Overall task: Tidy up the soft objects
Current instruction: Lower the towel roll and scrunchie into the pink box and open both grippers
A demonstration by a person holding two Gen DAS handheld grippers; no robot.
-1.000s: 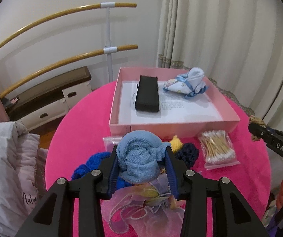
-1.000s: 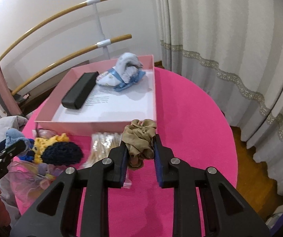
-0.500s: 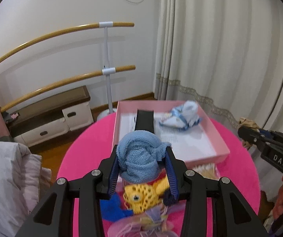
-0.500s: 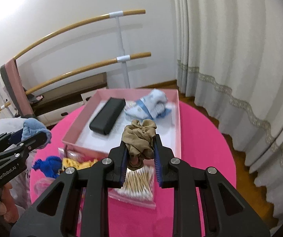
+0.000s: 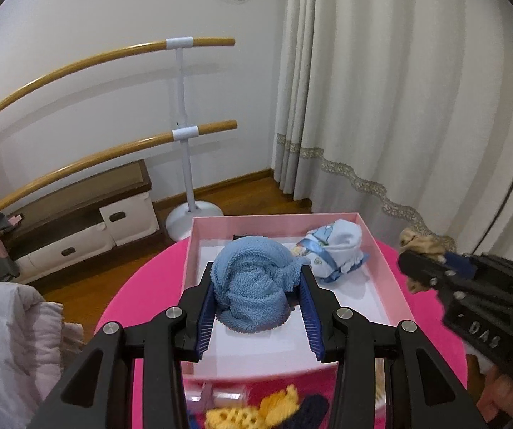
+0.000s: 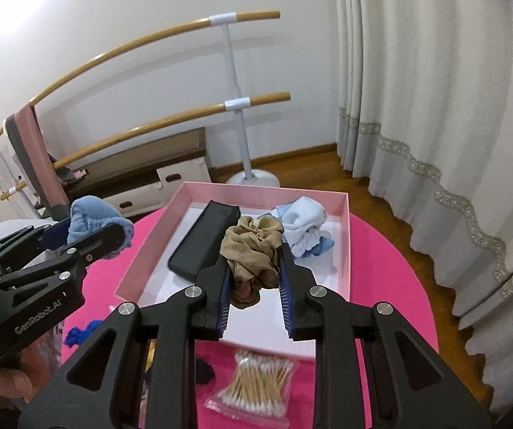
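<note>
**Both loads lifted and now over the box**

Up off the pink table since a second ago: the left gripper point(image 5: 256, 298) clamps a fluffy light-blue towel bundle point(image 5: 254, 282), the right gripper point(image 6: 254, 279) pinches a crumpled tan fabric scrunchie point(image 6: 252, 245), both at frame centre above the shallow pink cardboard box point(image 6: 149, 246). Release looks close. Only the right view shows the whole black rectangular case point(image 6: 204, 237) and the bag of cotton swabs point(image 6: 256, 384) at the bottom.

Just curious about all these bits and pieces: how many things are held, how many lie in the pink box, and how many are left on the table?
Held: 2, blue towel, tan scrunchie
In box: 2, black case, baby cloth bundle
On table: 4, cotton swabs, yellow knit, navy knit, blue piece
Total: 8
</note>
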